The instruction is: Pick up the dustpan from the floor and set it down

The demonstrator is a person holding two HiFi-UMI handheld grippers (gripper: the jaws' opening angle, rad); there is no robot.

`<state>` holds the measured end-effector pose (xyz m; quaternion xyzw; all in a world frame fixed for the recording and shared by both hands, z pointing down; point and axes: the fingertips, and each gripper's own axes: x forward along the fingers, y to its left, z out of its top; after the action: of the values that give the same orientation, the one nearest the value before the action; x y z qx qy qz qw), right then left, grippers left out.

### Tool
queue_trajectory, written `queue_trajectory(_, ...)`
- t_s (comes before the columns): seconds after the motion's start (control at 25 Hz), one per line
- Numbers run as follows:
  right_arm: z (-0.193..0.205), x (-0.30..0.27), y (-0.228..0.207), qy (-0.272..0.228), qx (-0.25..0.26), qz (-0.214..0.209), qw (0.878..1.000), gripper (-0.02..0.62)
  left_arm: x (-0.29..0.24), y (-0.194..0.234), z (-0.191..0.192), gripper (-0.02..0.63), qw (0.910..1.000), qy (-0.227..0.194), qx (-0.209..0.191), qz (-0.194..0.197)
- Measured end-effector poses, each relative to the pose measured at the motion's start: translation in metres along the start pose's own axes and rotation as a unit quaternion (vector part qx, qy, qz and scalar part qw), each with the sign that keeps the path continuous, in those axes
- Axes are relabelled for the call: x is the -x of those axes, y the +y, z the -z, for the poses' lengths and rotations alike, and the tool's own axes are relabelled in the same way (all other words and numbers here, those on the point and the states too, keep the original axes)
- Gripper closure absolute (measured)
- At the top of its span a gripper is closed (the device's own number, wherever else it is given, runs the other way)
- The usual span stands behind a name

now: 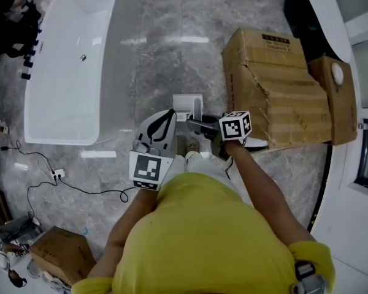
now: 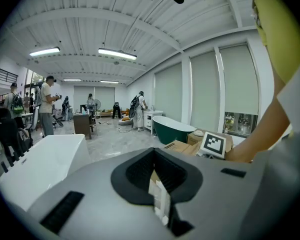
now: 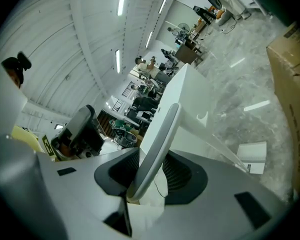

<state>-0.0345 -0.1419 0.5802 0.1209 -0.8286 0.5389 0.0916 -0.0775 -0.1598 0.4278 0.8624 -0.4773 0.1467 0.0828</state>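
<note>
The dustpan is a white pan low over the grey marble floor, just ahead of me between both grippers. In the right gripper view its pale grey handle runs up between the jaws, and the white pan shows low at the right. My right gripper is shut on that handle. My left gripper hangs level beside the pan on its left. Its white pads stand together with nothing between them. Whether the pan touches the floor I cannot tell.
A white bathtub stands at the left and large cardboard boxes at the right. Cables trail across the floor at the lower left near a small box. Several people stand far off in the hall.
</note>
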Motion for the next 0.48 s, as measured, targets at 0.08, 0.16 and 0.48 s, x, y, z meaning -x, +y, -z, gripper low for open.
queue_trajectory(0.08, 0.002, -0.004, -0.010, 0.008, 0.003, 0.005, 1.000, 0.439, 0.001, 0.003, 0.001, 0.604, 1.0000, 0.002, 0.001, -0.002)
queue_trajectory(0.16, 0.002, -0.005, -0.017, 0.007, 0.002, 0.005, 1.000, 0.443, 0.000, 0.004, 0.002, 0.604, 1.0000, 0.003, 0.003, -0.002)
queue_trajectory(0.48, 0.004, -0.012, -0.023, -0.005, 0.004, 0.019, 1.000, 0.427, 0.001, 0.008, 0.003, 0.604, 0.9999, 0.005, 0.010, -0.005)
